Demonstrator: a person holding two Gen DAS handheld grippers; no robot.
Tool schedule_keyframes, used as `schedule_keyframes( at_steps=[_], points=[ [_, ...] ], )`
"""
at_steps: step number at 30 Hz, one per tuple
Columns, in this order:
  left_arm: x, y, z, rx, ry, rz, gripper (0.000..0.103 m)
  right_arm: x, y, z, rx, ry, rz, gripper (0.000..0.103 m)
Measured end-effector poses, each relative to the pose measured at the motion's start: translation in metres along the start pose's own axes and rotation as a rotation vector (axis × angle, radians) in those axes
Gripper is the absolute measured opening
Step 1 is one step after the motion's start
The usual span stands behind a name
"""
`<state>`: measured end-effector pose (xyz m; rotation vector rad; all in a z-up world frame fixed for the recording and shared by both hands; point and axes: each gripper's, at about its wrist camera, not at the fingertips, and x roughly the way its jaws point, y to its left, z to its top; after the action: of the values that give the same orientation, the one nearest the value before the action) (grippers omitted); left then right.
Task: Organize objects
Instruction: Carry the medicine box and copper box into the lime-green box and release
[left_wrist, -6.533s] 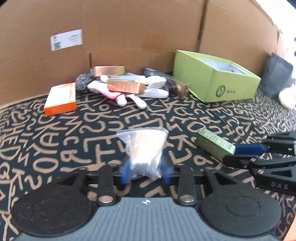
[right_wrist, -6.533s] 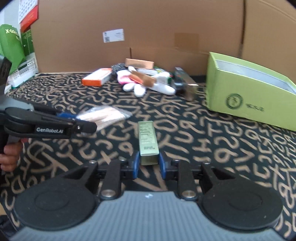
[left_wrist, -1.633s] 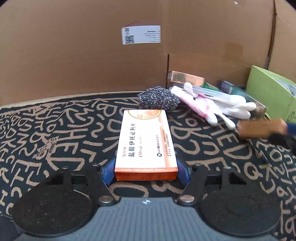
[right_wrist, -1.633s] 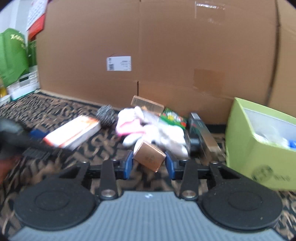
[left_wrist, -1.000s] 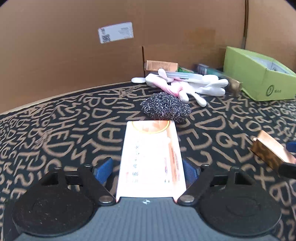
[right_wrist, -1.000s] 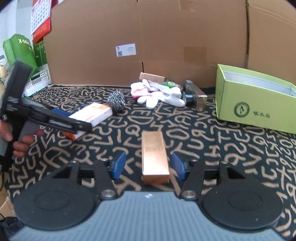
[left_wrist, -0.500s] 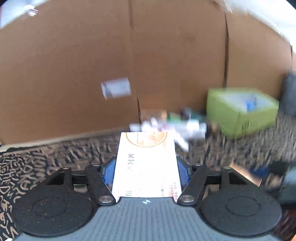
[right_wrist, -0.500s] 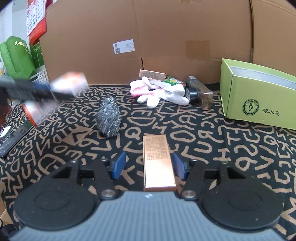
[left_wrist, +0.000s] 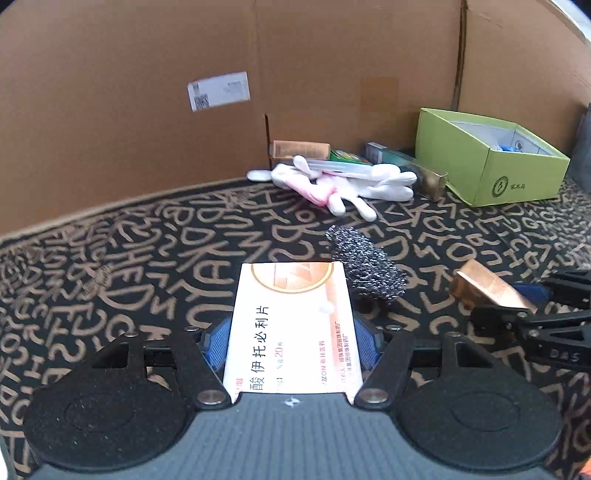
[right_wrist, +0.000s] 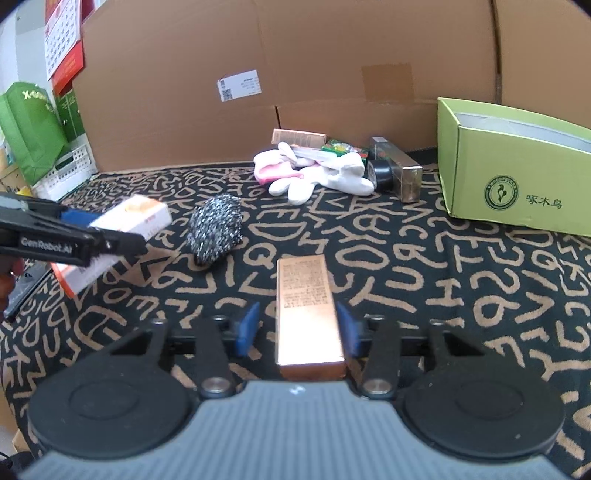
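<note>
Lime-green open cardboard box (right_wrist: 517, 177) stands at the table's far right, well apart from both grippers. Left gripper (left_wrist: 291, 341) fingers pinch a white-and-orange flat medicine carton (left_wrist: 291, 325) beside a grey steel-wool scourer (left_wrist: 365, 267). Right gripper (right_wrist: 297, 332) fingers are spread around a copper-coloured slim rectangular box (right_wrist: 306, 314), right pad touching, left pad apart.

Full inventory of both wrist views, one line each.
medicine box: 1, white-orange, clamped in left tool
near copper box: 1, copper, between right tool's fingers
far copper box: 1, copper, against cardboard wall
steel scourer: 1, grey, centre
gloves: pile, white and pink, at back
green packet: 1, green, behind gloves
gold-ended box: 1, dark, right of gloves
lime box: 1, lime green, far right, open top
cloth: 1, black with tan letters, covering the surface
left tool: 1, black, shut on medicine box
right tool: 1, black, open
</note>
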<state>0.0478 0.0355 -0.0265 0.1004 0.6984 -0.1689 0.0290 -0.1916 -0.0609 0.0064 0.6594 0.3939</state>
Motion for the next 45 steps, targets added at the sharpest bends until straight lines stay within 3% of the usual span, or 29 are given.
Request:
schedule_keyframes(
  at_steps=[5,8,14,21,25,30,35,39,40,41,43,45],
  points=[
    [-0.009,-0.016,0.022,0.05,-0.062,-0.029,0.069,-0.017,-0.012,0.004,0.034,-0.052,-0.006,0.031],
    [-0.012,-0.036,0.043,0.078,-0.104,-0.103,0.069,-0.041,-0.028,0.013,0.055,-0.113,-0.031,0.031],
    [-0.017,-0.09,0.096,0.152,-0.213,-0.227,0.069,-0.091,-0.076,0.041,0.038,-0.221,-0.198,0.031],
    [0.009,-0.163,0.168,0.147,-0.231,-0.383,0.069,-0.113,-0.148,0.085,0.03,-0.289,-0.424,0.031],
    [0.049,-0.201,0.201,0.104,-0.18,-0.401,0.069,-0.094,-0.193,0.101,0.05,-0.278,-0.498,0.031],
    [0.095,-0.241,0.23,0.104,-0.173,-0.344,0.069,-0.059,-0.237,0.114,0.045,-0.246,-0.55,0.031],
    [0.129,-0.261,0.247,0.074,-0.138,-0.337,0.069,-0.033,-0.271,0.128,0.055,-0.236,-0.553,0.031],
    [0.149,-0.273,0.247,0.09,-0.164,-0.308,0.072,-0.012,-0.288,0.134,0.021,-0.237,-0.571,0.032],
    [0.152,-0.273,0.246,0.085,-0.153,-0.299,0.08,-0.008,-0.291,0.133,0.015,-0.218,-0.576,0.048],
    [0.154,-0.271,0.245,0.073,-0.125,-0.275,0.09,-0.006,-0.292,0.131,0.018,-0.21,-0.592,0.072],
    [0.151,-0.262,0.238,0.057,-0.123,-0.261,0.09,-0.017,-0.286,0.119,0.013,-0.274,-0.602,0.084],
    [0.141,-0.248,0.226,0.081,-0.157,-0.285,0.09,-0.032,-0.276,0.103,0.034,-0.325,-0.586,0.09]
  ],
)
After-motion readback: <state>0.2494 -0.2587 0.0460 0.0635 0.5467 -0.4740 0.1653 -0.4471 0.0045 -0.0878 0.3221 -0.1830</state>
